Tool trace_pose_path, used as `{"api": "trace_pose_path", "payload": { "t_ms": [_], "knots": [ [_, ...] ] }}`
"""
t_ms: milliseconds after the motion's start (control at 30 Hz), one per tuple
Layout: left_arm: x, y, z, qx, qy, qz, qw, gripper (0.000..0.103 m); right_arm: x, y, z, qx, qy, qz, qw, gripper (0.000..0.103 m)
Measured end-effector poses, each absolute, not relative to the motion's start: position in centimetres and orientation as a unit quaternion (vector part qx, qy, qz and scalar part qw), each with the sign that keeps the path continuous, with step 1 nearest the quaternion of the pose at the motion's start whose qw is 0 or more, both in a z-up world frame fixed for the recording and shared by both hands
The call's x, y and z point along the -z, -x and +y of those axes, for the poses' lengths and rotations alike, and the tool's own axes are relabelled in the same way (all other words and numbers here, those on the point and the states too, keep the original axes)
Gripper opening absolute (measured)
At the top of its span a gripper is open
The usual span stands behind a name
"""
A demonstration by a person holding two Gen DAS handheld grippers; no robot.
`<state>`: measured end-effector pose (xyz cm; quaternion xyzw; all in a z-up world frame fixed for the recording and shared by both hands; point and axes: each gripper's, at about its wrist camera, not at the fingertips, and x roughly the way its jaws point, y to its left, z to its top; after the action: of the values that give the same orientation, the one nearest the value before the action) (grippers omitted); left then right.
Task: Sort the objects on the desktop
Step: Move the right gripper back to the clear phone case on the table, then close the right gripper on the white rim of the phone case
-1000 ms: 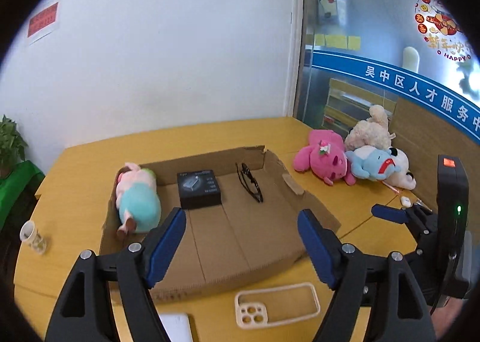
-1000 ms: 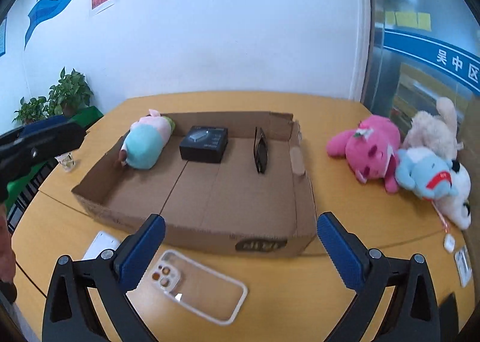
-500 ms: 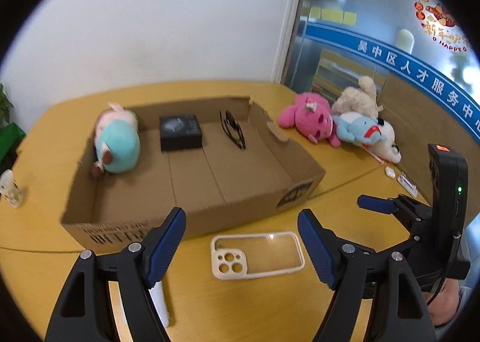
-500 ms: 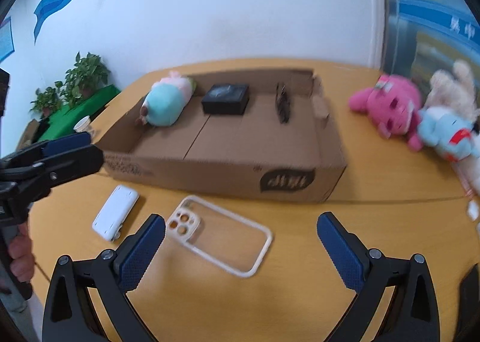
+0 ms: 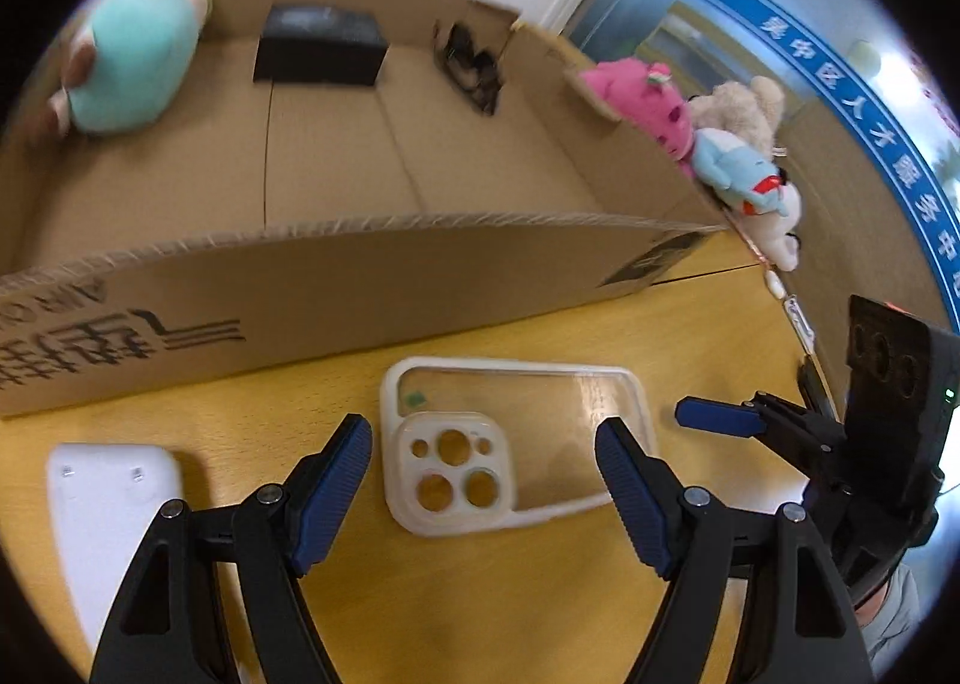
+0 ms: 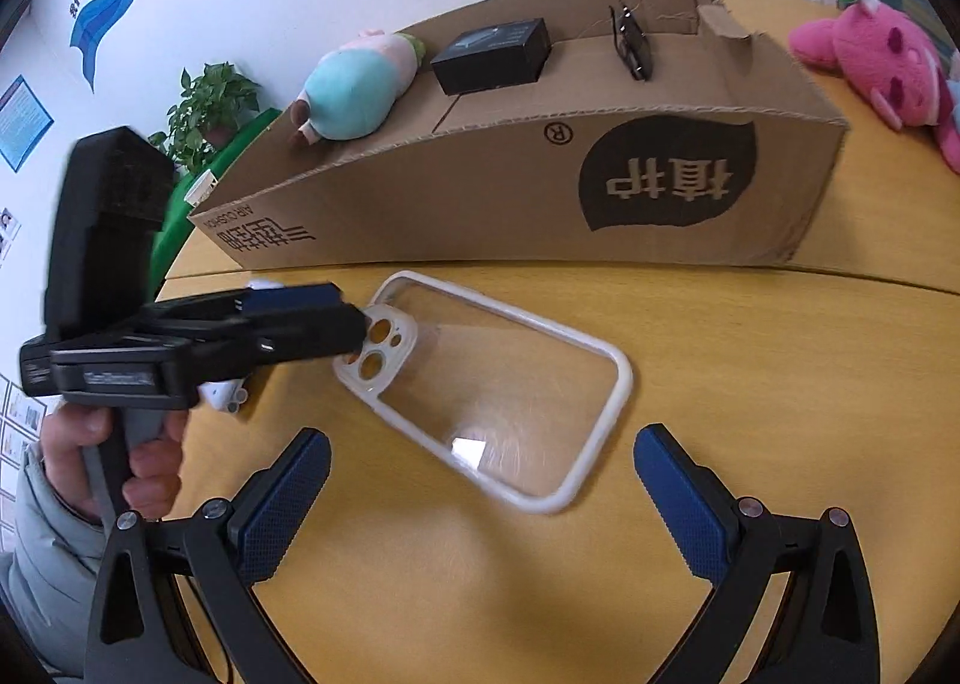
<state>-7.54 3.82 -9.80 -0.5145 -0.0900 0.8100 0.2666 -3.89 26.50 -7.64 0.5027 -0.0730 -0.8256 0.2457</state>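
A clear phone case (image 5: 516, 432) with a white rim lies flat on the yellow table in front of the cardboard box (image 5: 360, 288). My left gripper (image 5: 480, 432) is open and low over the case's camera-hole end, its blue pads on either side and not pressing. In the right wrist view the case (image 6: 504, 384) lies just ahead of my open right gripper (image 6: 483, 444), whose fingers hold nothing. The left gripper (image 6: 348, 315) reaches in from the left, tips at the case's camera end. A white power bank (image 5: 108, 504) lies left of the case.
The box (image 6: 480, 192) holds a teal plush (image 5: 132, 60), a black box (image 5: 318, 48) and dark glasses (image 5: 474, 66). Pink (image 5: 648, 102), blue and beige plush toys lie right of it. The right gripper (image 5: 720, 414) is close on the right. A person's hand (image 6: 144, 462) grips the left handle.
Both grippers have sunk toward the table and tipped downward. The phone case now sits close between the left fingers and just ahead of the right ones. Both stayed open.
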Motion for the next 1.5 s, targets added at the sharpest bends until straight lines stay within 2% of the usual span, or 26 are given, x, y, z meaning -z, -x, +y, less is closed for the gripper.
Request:
{"api": "trace_pose_path", "payload": {
  "t_ms": [367, 667, 800, 1100, 1200, 1233, 1267, 1300, 1333, 1400, 1433, 1500],
  "knots": [
    [10.6, 8.5, 4.5, -0.8, 0.523, -0.093, 0.28, 0.077, 8.7, 5.9, 26.2, 0.821, -0.504, -0.079, 0.257, 0.103],
    [5.8, 3.7, 2.7, -0.835, 0.447, -0.114, 0.3, 0.077, 3.9, 1.5, 27.4, 0.866, -0.394, -0.079, 0.297, 0.103],
    [5.1, 1.0, 2.1, -0.846, 0.427, -0.109, 0.299, 0.077, 3.4, -1.1, 27.4, 0.869, -0.373, -0.075, 0.317, 0.103],
    [8.6, 2.7, 1.7, -0.84, 0.474, -0.116, 0.235, 0.077, 6.1, 2.1, 28.0, 0.877, -0.429, -0.043, 0.213, 0.101],
    [9.6, 4.2, 2.2, -0.837, 0.489, -0.114, 0.218, 0.075, 7.1, 4.1, 27.9, 0.874, -0.448, -0.026, 0.187, 0.084],
    [10.2, 4.9, 2.6, -0.831, 0.499, -0.114, 0.216, 0.072, 7.6, 4.8, 27.8, 0.871, -0.456, -0.021, 0.183, 0.075],
    [10.7, 5.2, 2.7, -0.826, 0.509, -0.113, 0.213, 0.062, 8.1, 5.2, 27.6, 0.868, -0.465, -0.012, 0.175, 0.067],
    [11.1, 5.5, 3.0, -0.825, 0.514, -0.108, 0.21, 0.057, 8.4, 5.3, 27.5, 0.867, -0.468, -0.005, 0.169, 0.063],
    [10.9, 5.3, 3.1, -0.834, 0.504, -0.097, 0.204, 0.057, 8.7, 5.4, 27.4, 0.867, -0.47, 0.004, 0.163, 0.056],
    [11.0, 5.2, 3.4, -0.836, 0.507, -0.085, 0.192, 0.041, 9.1, 5.3, 27.4, 0.867, -0.472, 0.012, 0.156, 0.045],
    [11.1, 5.2, 3.4, -0.838, 0.508, -0.08, 0.184, 0.036, 9.3, 5.3, 27.4, 0.867, -0.474, 0.016, 0.153, 0.037],
    [11.2, 5.1, 3.1, -0.84, 0.509, -0.076, 0.17, 0.015, 9.3, 5.0, 27.4, 0.871, -0.469, 0.029, 0.144, 0.031]
  ]
}}
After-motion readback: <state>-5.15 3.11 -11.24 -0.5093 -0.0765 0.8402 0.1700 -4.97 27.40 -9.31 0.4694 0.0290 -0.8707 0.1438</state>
